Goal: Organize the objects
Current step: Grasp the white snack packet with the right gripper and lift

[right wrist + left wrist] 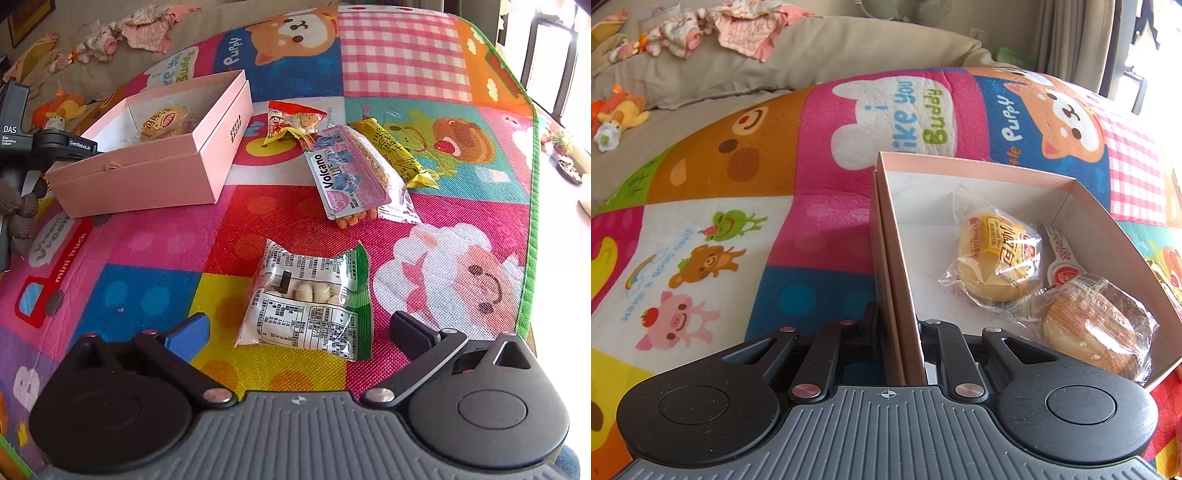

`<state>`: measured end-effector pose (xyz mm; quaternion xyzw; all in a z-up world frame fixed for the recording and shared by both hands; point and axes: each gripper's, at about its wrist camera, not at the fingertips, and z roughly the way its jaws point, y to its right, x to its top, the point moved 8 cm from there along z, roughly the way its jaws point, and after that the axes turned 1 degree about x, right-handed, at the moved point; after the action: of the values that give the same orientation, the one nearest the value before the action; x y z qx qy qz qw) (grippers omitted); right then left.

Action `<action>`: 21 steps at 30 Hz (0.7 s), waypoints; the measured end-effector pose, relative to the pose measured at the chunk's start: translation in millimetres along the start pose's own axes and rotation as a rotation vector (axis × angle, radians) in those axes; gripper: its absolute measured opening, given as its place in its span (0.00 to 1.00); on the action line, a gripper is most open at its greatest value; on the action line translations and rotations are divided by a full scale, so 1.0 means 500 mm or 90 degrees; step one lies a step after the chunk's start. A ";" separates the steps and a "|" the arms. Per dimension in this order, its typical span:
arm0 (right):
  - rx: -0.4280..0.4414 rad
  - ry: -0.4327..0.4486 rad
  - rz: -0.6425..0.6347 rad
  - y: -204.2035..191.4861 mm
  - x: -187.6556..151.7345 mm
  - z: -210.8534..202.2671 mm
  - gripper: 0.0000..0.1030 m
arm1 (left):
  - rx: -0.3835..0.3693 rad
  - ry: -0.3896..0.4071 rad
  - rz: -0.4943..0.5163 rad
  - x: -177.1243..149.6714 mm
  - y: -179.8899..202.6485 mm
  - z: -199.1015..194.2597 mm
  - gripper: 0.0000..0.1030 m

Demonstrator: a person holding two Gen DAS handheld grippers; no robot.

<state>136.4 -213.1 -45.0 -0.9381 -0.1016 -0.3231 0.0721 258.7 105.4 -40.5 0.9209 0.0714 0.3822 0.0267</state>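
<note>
A pink open box [899,280] [147,177] stands on the play mat. My left gripper [897,325] is shut on the box's near left wall; it also shows in the right wrist view [64,144] at the box's left end. Inside lie a yellow wrapped cake [997,258] [162,122] and a brown wrapped cake [1097,328]. My right gripper [299,328] is open, its fingers on either side of a clear and green snack bag [310,299] lying on the mat. Beyond lie a purple Volcano pack [343,173], a yellow bar [395,151] and a red snack bag [291,122].
The colourful play mat [443,62] covers the floor, its green edge [532,221] at the right. A beige cushion with baby clothes [738,29] and plush toys [620,114] lie behind. A knitted grey toy [18,210] sits left of the box.
</note>
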 end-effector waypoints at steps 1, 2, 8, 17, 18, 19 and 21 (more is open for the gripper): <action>-0.016 0.002 -0.014 -0.005 -0.003 0.003 1.00 | 0.000 0.000 0.000 0.000 0.000 0.000 0.14; -0.025 0.005 -0.018 -0.009 -0.004 0.003 1.00 | 0.000 0.000 0.000 0.000 0.000 0.000 0.14; -0.008 -0.026 -0.025 0.008 -0.003 -0.008 1.00 | -0.002 0.000 -0.001 0.000 0.001 0.000 0.14; -0.194 0.044 -0.065 0.122 -0.001 -0.095 1.00 | -0.001 0.000 0.001 -0.001 0.000 -0.001 0.14; -0.140 0.045 -0.029 0.115 0.010 -0.095 1.00 | -0.002 0.000 0.000 -0.002 0.000 -0.001 0.14; -0.096 0.043 0.002 0.105 0.018 -0.091 1.00 | -0.002 0.000 -0.001 -0.001 0.000 -0.001 0.14; -0.036 0.034 0.053 0.088 0.031 -0.071 1.00 | -0.001 0.000 0.000 -0.002 0.000 -0.001 0.14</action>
<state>137.8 -260.7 -10.6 -0.9344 -0.0511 -0.3471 0.0618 257.7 105.4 -40.6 0.9208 0.0709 0.3826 0.0277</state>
